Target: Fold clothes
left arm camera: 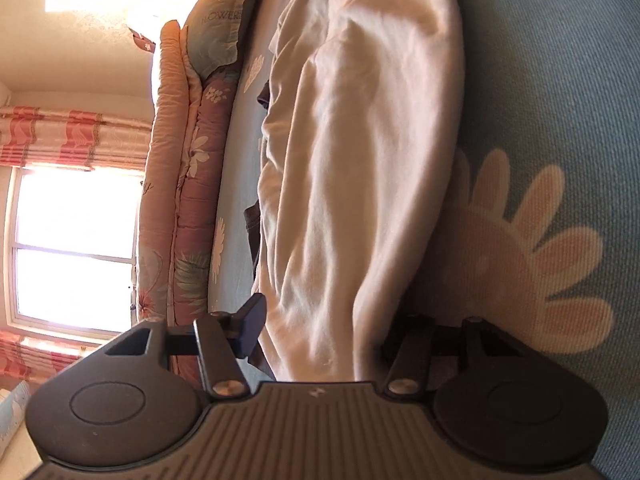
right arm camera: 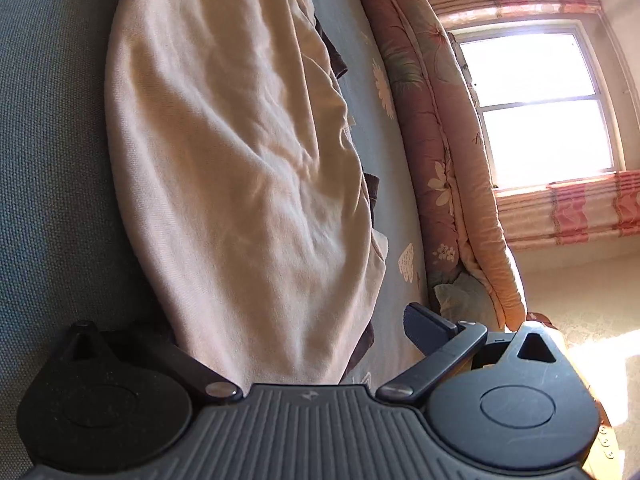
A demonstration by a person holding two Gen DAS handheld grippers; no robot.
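Observation:
A cream garment (left arm camera: 360, 152) lies stretched out on a blue flower-print bed sheet (left arm camera: 560, 100). A dark brown garment edge (left arm camera: 254, 236) peeks from under it. My left gripper (left arm camera: 324, 332) is open, its jaws wide apart on either side of one end of the cream garment; one finger (left arm camera: 250, 328) shows, the other lies under the cloth edge. In the right wrist view, the cream garment (right arm camera: 240, 160) runs away from my right gripper (right arm camera: 296, 340), which is open around the other end; one finger (right arm camera: 424, 330) shows beside the cloth.
A folded pink floral quilt (left arm camera: 180, 200) and a pillow (left arm camera: 220, 28) lie along the far side of the bed, also seen in the right wrist view as the quilt (right arm camera: 440, 140). Behind is a bright window (right arm camera: 540, 108) with pink curtains.

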